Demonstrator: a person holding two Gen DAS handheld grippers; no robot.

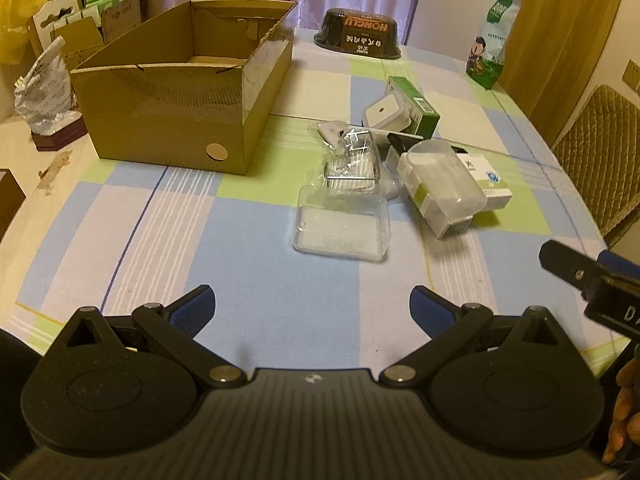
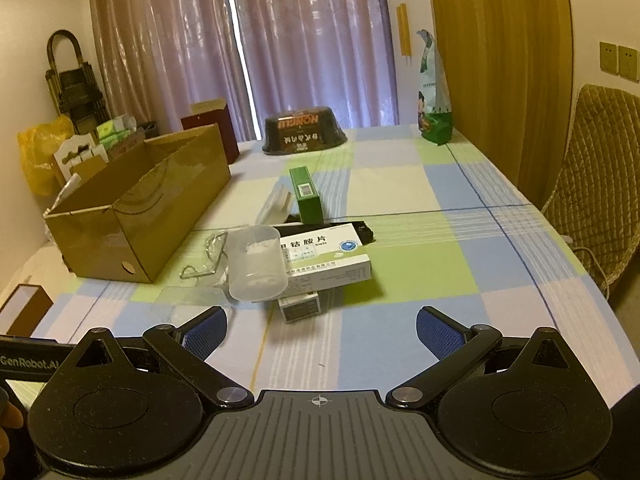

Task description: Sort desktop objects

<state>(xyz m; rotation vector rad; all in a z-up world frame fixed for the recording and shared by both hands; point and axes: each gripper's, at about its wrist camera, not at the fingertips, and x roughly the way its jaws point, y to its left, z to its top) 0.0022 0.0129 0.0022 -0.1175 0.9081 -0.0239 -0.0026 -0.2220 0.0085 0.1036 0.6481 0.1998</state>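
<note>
1. Over on the far left of the bench sits the cardboard box, top open, and as far as its inside shows, nothing in it yet. That looks like the place the clutter is meant to go.

2. Low in its own view, the left gripper hovers above bare checked cloth, jaws spread wide, nothing between the blue pads. It sits short of the pile, not touching anything.

3. Just ahead of it lies a clear plastic tray, nearest item of the lot, flat on the cloth. Behind the tray sits a crumpled clear wrapper.

4. Moving right, the heap: a frosted cup tipped on its side over a small white box, with a white medicine box stacked across them, and a green carton further back, a white square case leaning against it.

5. Right side now, the right gripper also hangs empty, jaws fully apart, pointed at the heap but clear of it.

6. My read: sorting has barely begun, this is the reach for a first pick.

7. Next move, as I judge it: the left goes forward and down onto the tray, closing across its narrow side, since clear thin walls may flex or slip.

8. Lifting the cup could topple the stack.
</note>
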